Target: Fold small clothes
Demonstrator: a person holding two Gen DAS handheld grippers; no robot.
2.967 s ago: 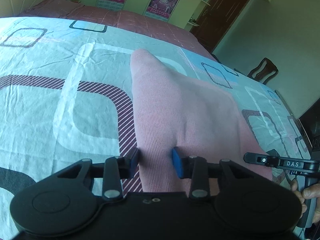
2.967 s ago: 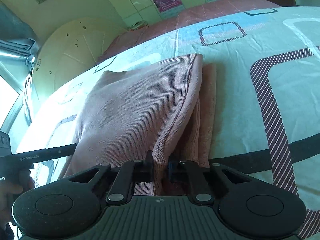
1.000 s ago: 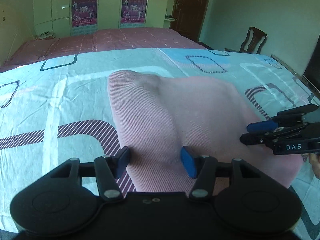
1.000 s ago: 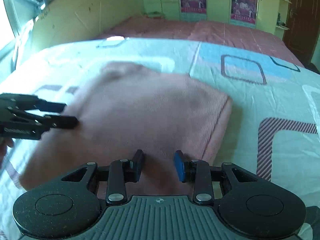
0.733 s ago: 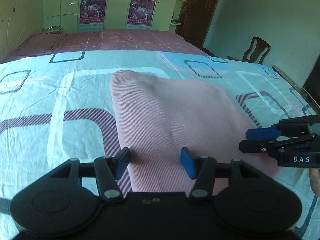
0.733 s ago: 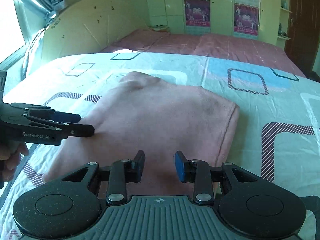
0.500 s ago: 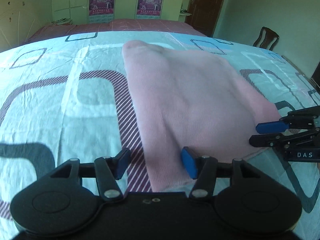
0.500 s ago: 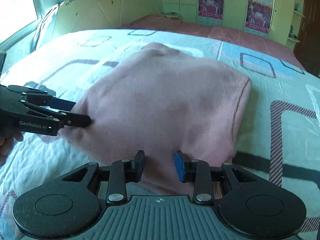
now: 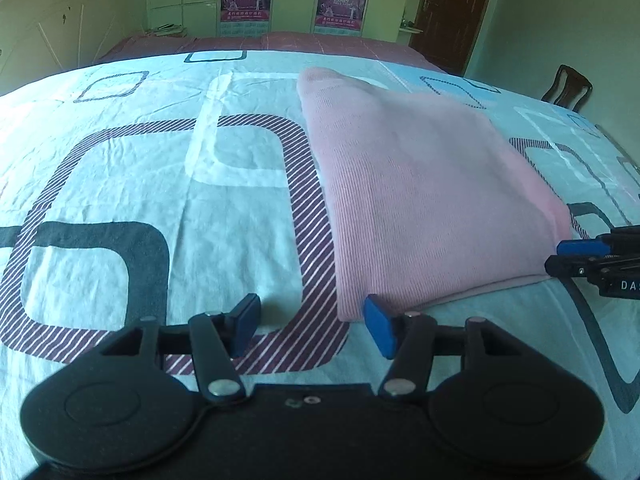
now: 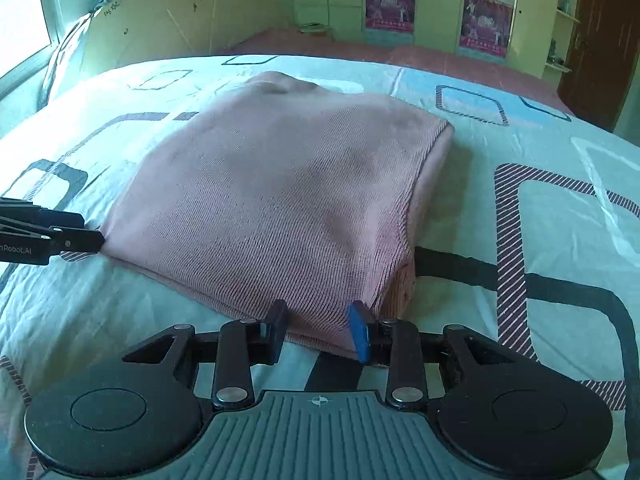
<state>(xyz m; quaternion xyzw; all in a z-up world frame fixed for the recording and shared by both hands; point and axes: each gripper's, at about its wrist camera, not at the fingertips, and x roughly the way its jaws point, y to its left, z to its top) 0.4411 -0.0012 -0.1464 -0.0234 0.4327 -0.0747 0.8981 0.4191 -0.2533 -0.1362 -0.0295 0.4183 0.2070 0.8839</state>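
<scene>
I see the pink garment lying folded into a rough rectangle on the patterned bedsheet, its ribbed knit plain in both wrist views. In the right wrist view the stacked layers show along its right edge, where a lower layer peeks out beneath the top one, though I cannot count the layers.

My left gripper stands with its jaws spread apart. Its right blue pad sits at the near left corner of the garment, and its left pad is over bare sheet. Whether that right pad actually touches the fabric I cannot say, since the corner's edge runs right behind it. Nothing is pinched between the two pads.

My right gripper has its jaws parted more narrowly, at the near right corner of the garment. The folded edge lies in the gap between the pads and seems to meet them, but the cloth lies flat and unpuckered, so I read it as not clamped; the contact is probably light at most.

Each gripper enters the other's view only at the frame edge, cut off past the fingers. The far wall's cupboards with posters are blurred, their print unreadable.
</scene>
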